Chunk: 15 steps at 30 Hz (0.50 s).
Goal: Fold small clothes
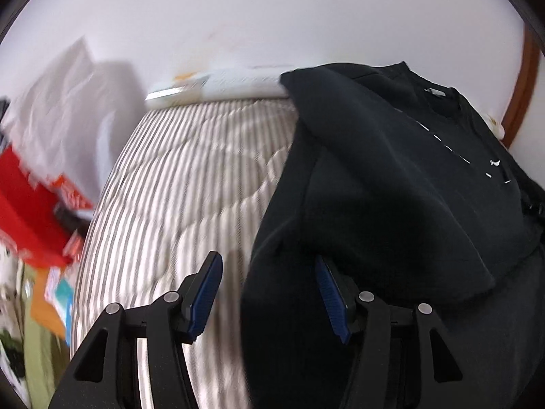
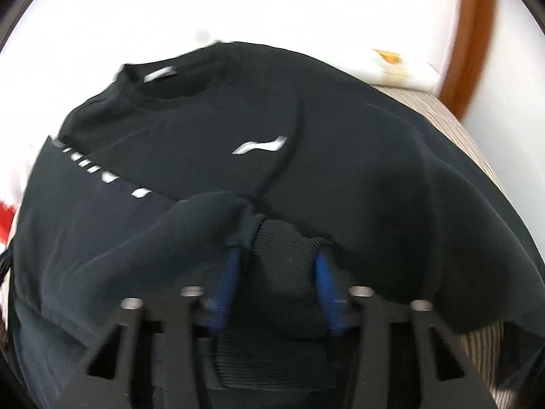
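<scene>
Your left gripper (image 1: 269, 293) hangs with its jaws spread wide, gripping nothing; the black shirt (image 1: 391, 177) lies just past the right-hand jaw, its edge draped beside that blue pad (image 1: 328, 293), while the left-hand jaw sits over bare striped quilt (image 1: 190, 177). Your right gripper (image 2: 277, 266) has its jaws clenched on a bunched fold of ribbed black cloth, part of the same shirt (image 2: 340, 156), which spreads flat over the bed ahead of you, collar at the far end and the white logo (image 2: 260, 145) facing up.
</scene>
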Available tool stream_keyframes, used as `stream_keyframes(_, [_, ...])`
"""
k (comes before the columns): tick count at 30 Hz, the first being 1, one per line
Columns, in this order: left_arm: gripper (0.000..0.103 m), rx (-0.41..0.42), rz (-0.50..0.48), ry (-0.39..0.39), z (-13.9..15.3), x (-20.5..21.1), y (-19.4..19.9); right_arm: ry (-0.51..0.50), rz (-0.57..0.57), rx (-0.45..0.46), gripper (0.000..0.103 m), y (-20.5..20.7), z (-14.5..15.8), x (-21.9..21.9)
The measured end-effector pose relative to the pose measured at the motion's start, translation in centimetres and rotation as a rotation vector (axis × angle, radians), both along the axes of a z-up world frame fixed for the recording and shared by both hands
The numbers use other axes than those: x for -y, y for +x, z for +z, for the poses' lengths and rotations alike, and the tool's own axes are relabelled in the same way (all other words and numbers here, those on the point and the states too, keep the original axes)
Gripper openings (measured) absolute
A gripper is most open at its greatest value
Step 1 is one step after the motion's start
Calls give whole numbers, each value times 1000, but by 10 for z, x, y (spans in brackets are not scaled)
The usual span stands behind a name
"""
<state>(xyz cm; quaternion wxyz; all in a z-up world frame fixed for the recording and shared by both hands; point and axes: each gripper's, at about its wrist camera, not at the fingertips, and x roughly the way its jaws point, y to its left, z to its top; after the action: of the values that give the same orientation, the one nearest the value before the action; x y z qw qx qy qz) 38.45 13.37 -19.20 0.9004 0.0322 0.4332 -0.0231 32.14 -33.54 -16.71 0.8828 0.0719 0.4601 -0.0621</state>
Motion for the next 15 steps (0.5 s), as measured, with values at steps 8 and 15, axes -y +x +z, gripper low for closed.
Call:
stream_keyframes(8, [7, 35, 3, -57, 8, -6, -9, -31, -86, 150, 16, -28, 32, 30])
stream_keyframes(15, [7, 7, 17, -115, 7, -11, -19, -124, -86, -30, 35, -27, -1, 26])
